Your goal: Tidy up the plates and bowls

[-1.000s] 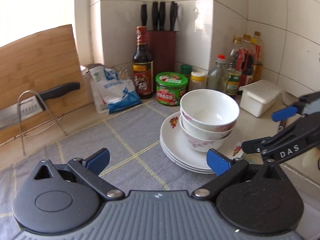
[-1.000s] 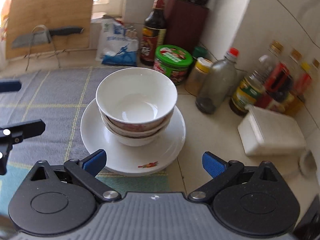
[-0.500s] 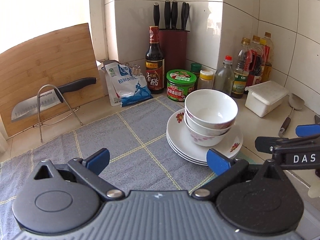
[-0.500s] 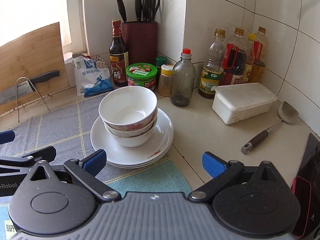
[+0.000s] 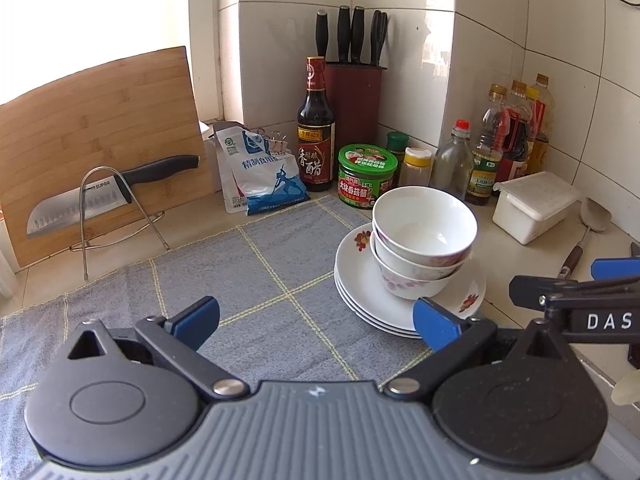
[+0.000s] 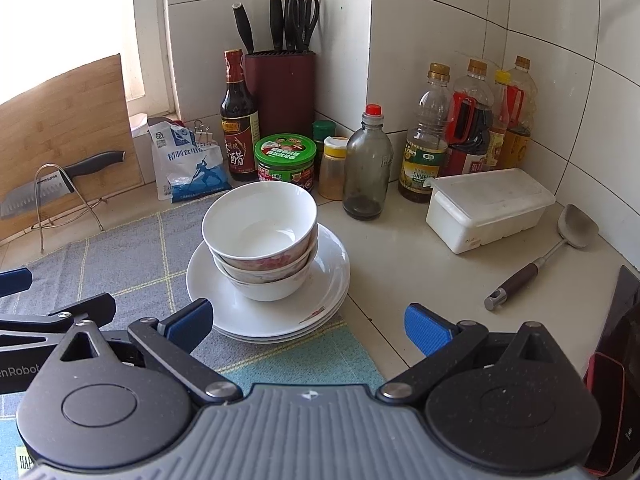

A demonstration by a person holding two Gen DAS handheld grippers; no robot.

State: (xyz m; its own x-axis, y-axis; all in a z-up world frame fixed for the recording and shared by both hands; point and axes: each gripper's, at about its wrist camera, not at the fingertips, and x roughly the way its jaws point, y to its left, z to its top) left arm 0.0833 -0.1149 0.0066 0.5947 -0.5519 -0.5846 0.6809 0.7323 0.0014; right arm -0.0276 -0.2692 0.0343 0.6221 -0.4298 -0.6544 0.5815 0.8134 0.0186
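Three white bowls with flower patterns (image 5: 424, 236) (image 6: 260, 232) sit nested on a stack of white plates (image 5: 360, 280) (image 6: 328, 272), at the right edge of a grey checked cloth (image 5: 260, 280). My left gripper (image 5: 316, 320) is open and empty, pulled back above the cloth, left of the stack. My right gripper (image 6: 308, 324) is open and empty, just in front of the plates. Each gripper shows at the edge of the other's view.
Behind the stack stand a green-lidded jar (image 6: 286, 160), a dark vinegar bottle (image 5: 316, 128), a knife block (image 6: 280, 88), oil bottles (image 6: 468, 128) and a salt bag (image 5: 260, 172). A white lidded box (image 6: 488, 208) and ladle (image 6: 552, 256) lie right. A cutting board with cleaver (image 5: 100, 184) stands left.
Both grippers have drawn back and up from the stack, which now looks smaller and farther. Bowls and plates have not moved. Both stay open.
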